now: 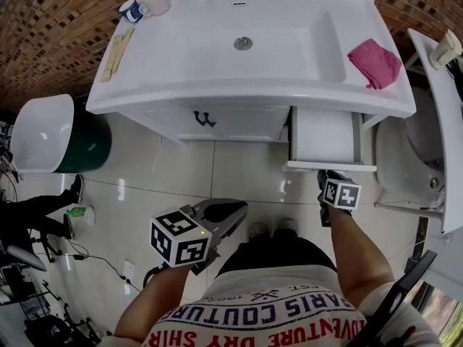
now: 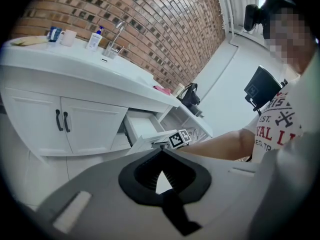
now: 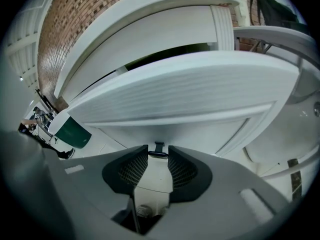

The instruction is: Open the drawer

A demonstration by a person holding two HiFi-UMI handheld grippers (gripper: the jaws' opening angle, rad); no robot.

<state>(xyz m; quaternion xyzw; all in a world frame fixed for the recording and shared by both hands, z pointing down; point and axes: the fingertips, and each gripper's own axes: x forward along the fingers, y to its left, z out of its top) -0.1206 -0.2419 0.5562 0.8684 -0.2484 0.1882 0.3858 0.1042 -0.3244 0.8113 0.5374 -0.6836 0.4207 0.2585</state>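
The white vanity's right-hand drawer (image 1: 331, 166) stands pulled out from under the sink, and its white inside shows from above. My right gripper (image 1: 327, 178) is at the drawer's front panel (image 3: 190, 89). Its jaws are shut on the small dark handle (image 3: 158, 153), which sits between the two ribbed pads at their tips. My left gripper (image 1: 235, 210) hangs over the floor tiles, well short of the cabinet and touching nothing. Its jaws (image 2: 161, 154) meet at the tips with nothing in them. The open drawer (image 2: 142, 129) also shows in the left gripper view.
Two cabinet doors with dark handles (image 1: 204, 118) are left of the drawer. A pink cloth (image 1: 375, 62) lies on the sink top and cups (image 1: 145, 6) stand at its back left. A green bin (image 1: 90, 147) is at the left, a toilet (image 1: 416, 157) close on the right.
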